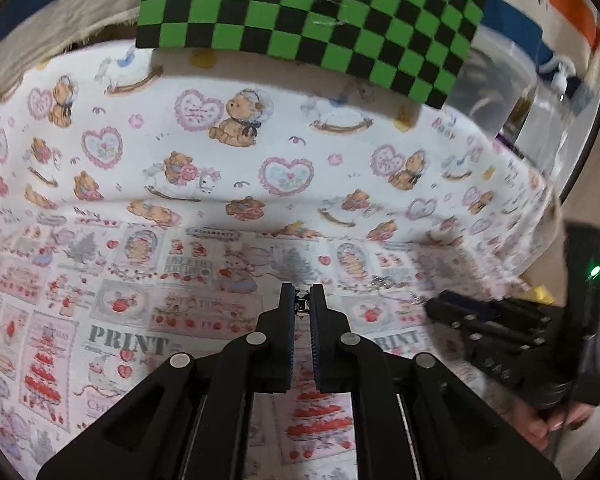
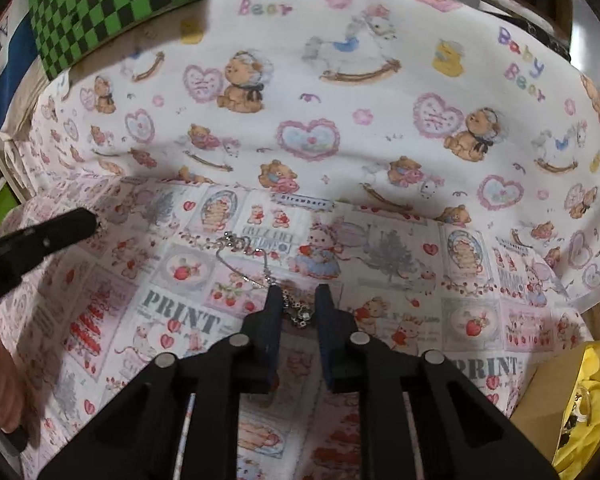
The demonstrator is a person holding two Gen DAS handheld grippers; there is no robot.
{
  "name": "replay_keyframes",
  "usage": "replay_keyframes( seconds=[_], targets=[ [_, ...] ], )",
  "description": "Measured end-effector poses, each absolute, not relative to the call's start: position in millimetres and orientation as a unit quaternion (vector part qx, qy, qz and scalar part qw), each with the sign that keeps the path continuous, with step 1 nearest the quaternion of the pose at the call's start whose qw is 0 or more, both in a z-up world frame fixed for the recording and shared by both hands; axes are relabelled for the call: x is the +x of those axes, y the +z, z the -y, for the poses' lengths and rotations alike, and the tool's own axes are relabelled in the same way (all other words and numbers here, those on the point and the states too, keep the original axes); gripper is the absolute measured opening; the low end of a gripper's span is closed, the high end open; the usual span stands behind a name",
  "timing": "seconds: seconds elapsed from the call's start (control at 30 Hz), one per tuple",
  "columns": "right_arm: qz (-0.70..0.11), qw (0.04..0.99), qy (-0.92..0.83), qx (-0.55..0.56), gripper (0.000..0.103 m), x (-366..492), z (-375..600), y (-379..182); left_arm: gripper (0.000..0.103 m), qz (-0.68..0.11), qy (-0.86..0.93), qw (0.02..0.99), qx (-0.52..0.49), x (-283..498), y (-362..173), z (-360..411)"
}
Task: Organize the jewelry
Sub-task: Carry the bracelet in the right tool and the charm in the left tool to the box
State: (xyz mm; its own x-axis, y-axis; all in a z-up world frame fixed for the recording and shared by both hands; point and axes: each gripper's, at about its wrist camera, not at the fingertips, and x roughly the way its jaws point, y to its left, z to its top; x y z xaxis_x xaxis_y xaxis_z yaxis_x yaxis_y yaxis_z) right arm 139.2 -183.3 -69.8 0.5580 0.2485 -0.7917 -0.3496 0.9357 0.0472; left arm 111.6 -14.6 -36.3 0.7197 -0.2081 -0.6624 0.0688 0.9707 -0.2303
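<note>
A thin silver chain necklace (image 2: pixel 244 252) lies on the printed cloth (image 2: pixel 380 128), with a beaded pendant cluster (image 2: pixel 300 314) between the fingers of my right gripper (image 2: pixel 299 300). The right jaws stand a little apart around the pendant. My left gripper (image 1: pixel 303 300) is nearly shut on a small dark jewelry piece (image 1: pixel 301 305) at its fingertips. The left gripper also shows at the left of the right wrist view (image 2: pixel 60 228), with a small sparkle at its tip. The right gripper shows at the right of the left wrist view (image 1: pixel 480 320), near the faint chain (image 1: pixel 384 282).
A green and black checkered box (image 1: pixel 308 12) stands at the back. Clear plastic containers (image 1: pixel 512 92) sit at the back right. A yellow box (image 2: pixel 580 412) with small items is at the right edge of the cloth.
</note>
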Motion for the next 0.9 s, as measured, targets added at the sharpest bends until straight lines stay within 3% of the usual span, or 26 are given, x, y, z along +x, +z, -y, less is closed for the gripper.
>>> replay_keyframes(
  seconds=[0.37, 0.43, 0.53, 0.9],
  targets=[
    [-0.437, 0.881, 0.166, -0.067, 0.016, 137, 192, -69, 0.006, -0.395, -0.046, 0.914, -0.08, 119, -48, 15],
    [-0.436, 0.882, 0.167, -0.072, 0.01, 135, 189, -68, 0.006, -0.411, -0.036, 0.907, -0.086, 123, -53, 12],
    [-0.437, 0.88, 0.173, -0.06, 0.01, 135, 194, -68, 0.006, -0.432, -0.024, 0.897, -0.085, 128, -60, 11],
    [-0.401, 0.901, 0.169, -0.011, 0.009, 128, 213, -52, 0.006, -0.428, -0.027, 0.901, -0.066, 126, -59, 19]
  ],
)
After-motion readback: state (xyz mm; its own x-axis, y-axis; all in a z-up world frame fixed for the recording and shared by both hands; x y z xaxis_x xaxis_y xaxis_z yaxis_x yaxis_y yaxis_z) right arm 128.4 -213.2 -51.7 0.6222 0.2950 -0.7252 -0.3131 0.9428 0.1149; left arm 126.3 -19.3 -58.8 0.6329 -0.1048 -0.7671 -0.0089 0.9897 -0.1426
